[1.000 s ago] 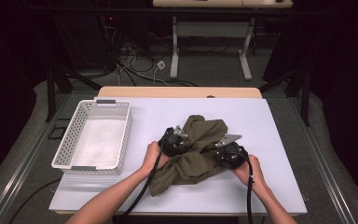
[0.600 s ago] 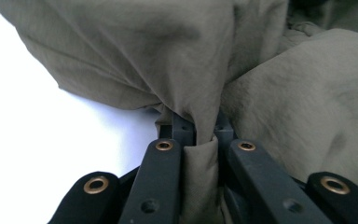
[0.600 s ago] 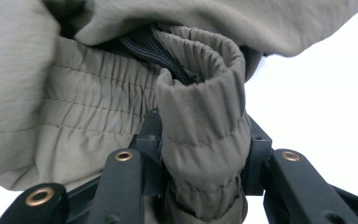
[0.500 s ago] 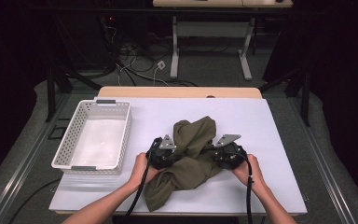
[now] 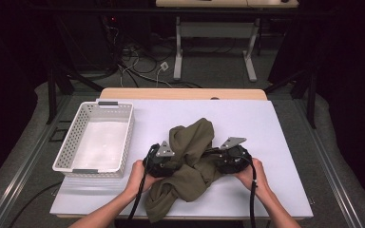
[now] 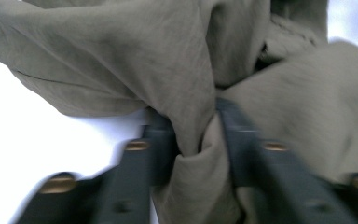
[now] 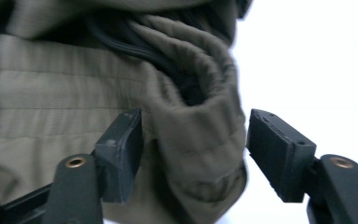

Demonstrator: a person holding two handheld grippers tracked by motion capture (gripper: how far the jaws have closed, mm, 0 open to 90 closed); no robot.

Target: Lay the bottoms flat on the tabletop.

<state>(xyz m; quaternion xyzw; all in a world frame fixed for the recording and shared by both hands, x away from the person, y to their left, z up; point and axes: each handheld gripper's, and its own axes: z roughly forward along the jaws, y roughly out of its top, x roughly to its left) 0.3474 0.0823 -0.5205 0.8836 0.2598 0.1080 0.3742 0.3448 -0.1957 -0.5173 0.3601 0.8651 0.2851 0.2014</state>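
The crumpled olive-green fabric garment (image 5: 190, 164) sits mid-table on the white tabletop (image 5: 275, 142), bunched between both tools. The left gripper (image 6: 193, 140) has just been opening, a fold between its jaws. The right gripper (image 7: 193, 154) has been opening too, straddling the cuff with one gap showing, probably to regrip.

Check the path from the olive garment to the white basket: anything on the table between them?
Nothing visible. The olive garment lies bunched between both grippers, and the white tabletop between it and the white basket to its left is bare. The basket looks empty too.
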